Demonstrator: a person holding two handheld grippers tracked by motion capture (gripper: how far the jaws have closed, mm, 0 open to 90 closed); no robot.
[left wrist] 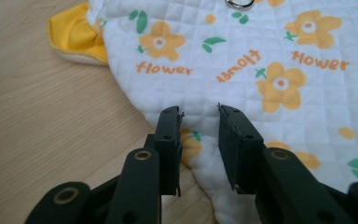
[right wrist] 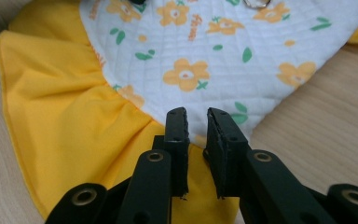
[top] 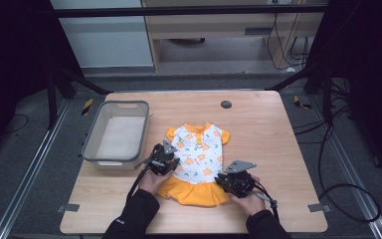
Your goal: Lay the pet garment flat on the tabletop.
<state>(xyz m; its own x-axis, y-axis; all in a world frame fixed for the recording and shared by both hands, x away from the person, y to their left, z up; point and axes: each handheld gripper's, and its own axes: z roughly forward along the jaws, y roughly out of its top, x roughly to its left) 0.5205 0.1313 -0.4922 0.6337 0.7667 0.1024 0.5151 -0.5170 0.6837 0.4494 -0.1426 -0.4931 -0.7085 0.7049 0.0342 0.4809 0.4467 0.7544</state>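
While low over the dress (top: 197,159), both hands' claws downward

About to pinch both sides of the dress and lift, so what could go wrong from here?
1. The left gripper has a fold of the dress between jaws with a gap left; it may catch only the top layer.
2. The right gripper sits at the seam where white fabric meets the yellow skirt; a shallow bite could slip.
3. The basket stands close to the left gripper and could be bumped.
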